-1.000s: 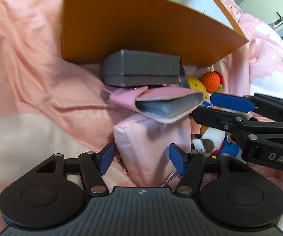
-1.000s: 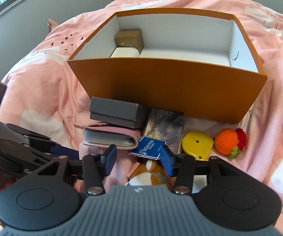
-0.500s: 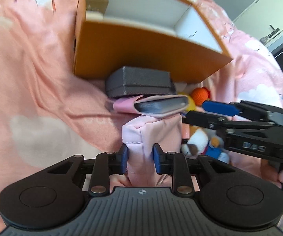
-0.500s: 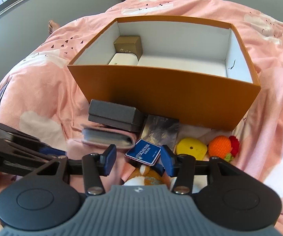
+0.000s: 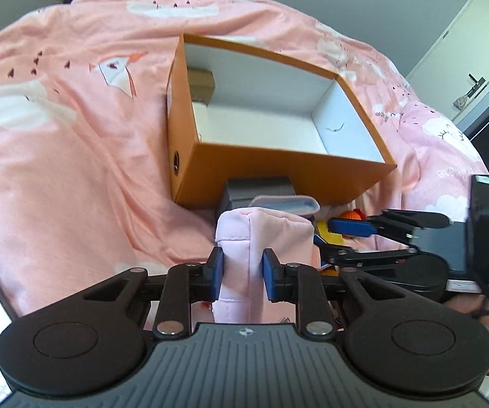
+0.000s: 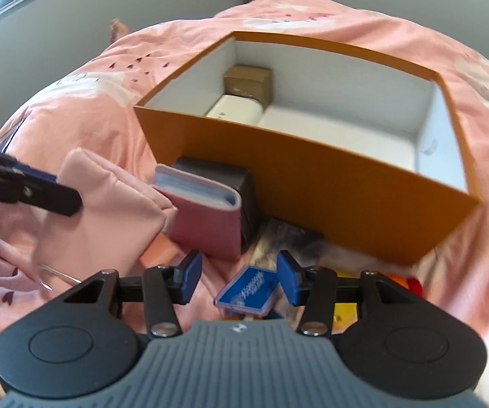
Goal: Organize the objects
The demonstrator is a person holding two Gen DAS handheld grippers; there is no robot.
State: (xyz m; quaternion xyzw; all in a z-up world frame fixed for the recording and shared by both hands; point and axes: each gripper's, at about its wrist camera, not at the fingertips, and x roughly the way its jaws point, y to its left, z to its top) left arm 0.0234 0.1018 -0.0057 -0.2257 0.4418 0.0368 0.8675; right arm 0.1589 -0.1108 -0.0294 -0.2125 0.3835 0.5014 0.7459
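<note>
Pouch (image 5: 261, 234) of pale pink padded fabric stood pinched in the left claw (image 5: 242, 270), lifted off the bed (image 5: 74, 156) and hanging just short of the orange box (image 5: 278, 173). The box opening lay ahead of and above the claw, its long axis running left to right across the view; the left claw was judged the nearer to it. The pouch appeared soft, seamed and upright, a metal pull dangling beneath. The right claw (image 6: 237, 280) stood wide and empty, low before the box, over a blue card (image 6: 249, 292).
</note>
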